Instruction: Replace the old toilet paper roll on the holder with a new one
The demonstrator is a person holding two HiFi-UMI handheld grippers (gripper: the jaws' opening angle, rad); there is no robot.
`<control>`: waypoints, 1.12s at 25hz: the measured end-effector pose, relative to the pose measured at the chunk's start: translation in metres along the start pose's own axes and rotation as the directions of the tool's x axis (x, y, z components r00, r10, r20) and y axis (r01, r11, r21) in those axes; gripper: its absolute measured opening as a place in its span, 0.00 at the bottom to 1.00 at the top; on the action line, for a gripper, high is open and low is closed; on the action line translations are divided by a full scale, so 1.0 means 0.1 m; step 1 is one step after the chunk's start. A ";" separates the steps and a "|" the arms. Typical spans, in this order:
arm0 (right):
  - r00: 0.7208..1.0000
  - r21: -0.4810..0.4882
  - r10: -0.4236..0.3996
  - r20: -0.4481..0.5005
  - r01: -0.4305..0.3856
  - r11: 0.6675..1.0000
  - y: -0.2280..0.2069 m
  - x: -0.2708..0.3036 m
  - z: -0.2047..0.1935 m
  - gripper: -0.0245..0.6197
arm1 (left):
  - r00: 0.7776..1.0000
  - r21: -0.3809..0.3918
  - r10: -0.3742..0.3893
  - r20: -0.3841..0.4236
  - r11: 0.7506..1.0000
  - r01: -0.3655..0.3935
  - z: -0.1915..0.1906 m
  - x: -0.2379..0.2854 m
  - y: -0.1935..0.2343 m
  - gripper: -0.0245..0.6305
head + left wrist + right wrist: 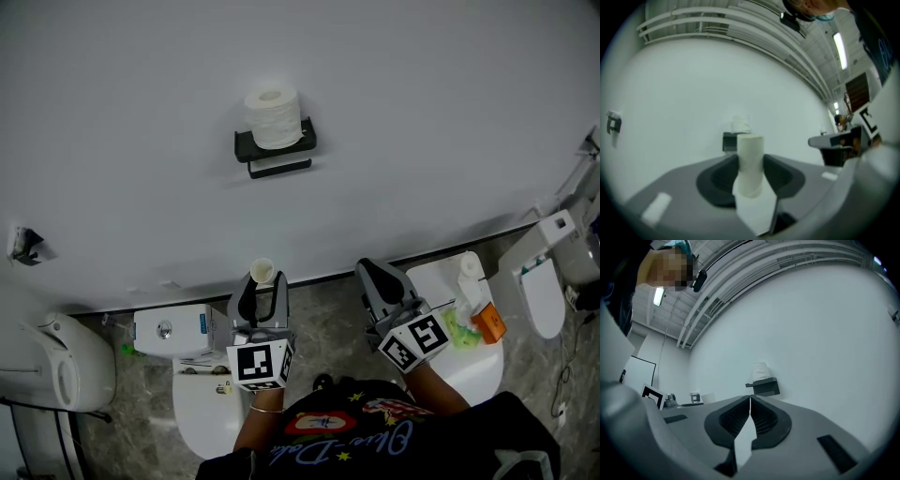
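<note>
A black wall holder (275, 148) carries a full white toilet paper roll (274, 117) standing upright on its top shelf; the bar underneath looks bare. My left gripper (265, 281) points at the wall and is shut on a nearly bare cardboard tube (262, 272), held upright. In the left gripper view the tube (751, 150) fills the gap between the jaws, with the holder (729, 140) and roll (739, 124) behind it. My right gripper (375, 274) is shut with nothing in it. Its view shows the closed gripper (750, 398) below the holder (764, 386) and roll (760, 370).
A toilet tank (178, 330) and its bowl (202, 412) sit under my left hand. A white round surface (441, 281) on the right carries a white bottle (471, 272), something green and an orange box (488, 323). More toilets stand far left (56, 366) and far right (548, 291).
</note>
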State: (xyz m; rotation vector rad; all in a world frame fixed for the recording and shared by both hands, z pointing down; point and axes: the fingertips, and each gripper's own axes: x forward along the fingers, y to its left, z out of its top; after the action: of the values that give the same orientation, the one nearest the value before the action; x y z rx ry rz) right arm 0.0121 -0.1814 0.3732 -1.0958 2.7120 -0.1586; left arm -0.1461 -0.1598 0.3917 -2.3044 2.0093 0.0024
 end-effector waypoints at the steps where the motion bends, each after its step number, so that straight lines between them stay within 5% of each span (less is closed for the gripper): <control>1: 1.000 -0.001 0.000 0.001 0.000 1.000 0.01 0.00 0.00 0.06 | 1.000 0.005 -0.002 0.003 1.000 0.002 0.01 -0.01 -0.01 0.28; 28: 0.993 -0.078 0.106 0.045 -0.103 0.992 0.14 0.33 0.29 0.06 | 0.999 -0.003 -0.027 0.034 1.000 0.028 0.14 0.02 0.09 0.28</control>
State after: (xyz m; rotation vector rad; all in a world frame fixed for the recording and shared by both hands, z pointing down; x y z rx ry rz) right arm -0.0132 -0.1947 0.3374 -0.9606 2.7434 -0.0124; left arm -0.1541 -0.1625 0.3772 -2.3178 1.9631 0.0439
